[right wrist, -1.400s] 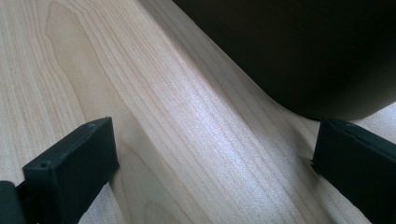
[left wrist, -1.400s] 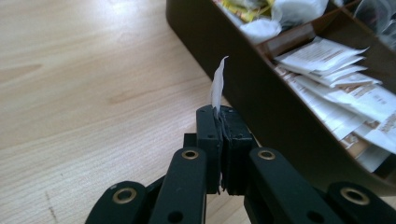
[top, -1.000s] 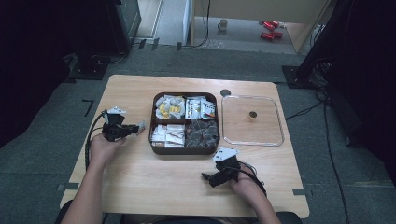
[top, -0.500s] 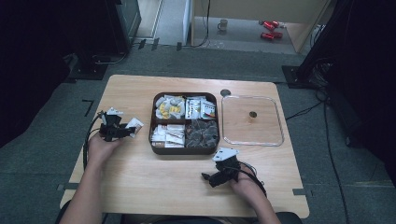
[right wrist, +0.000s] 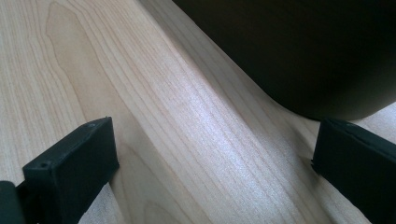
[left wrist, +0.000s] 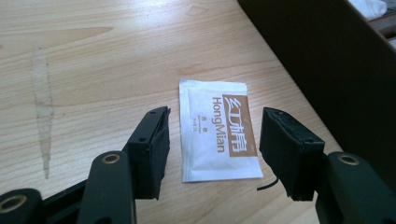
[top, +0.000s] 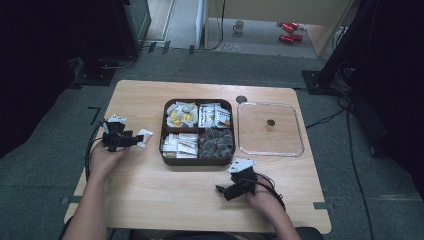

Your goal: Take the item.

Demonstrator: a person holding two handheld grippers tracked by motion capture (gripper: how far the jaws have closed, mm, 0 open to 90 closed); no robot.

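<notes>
- White-and-brown paper sachet [left wrist: 218, 130]: lies flat on light wooden desk [top: 150, 185], outside dark four-compartment tray [top: 198, 161]; set-down judged complete.
- Left gripper [left wrist: 212, 140]: fingers just opened, straddling the sachet without touching it.
- Right gripper [right wrist: 212, 158]: fingers spread, empty; further packets remain in tray.

My left gripper [left wrist: 212, 154] has just been opening, its black jaws now apart on either side of a white and brown sachet [left wrist: 218, 129] that lies flat and free on the wooden table [left wrist: 93, 60], beside the dark box wall [left wrist: 322, 60].

Bright sharp tabletop, dark murky surroundings
</notes>
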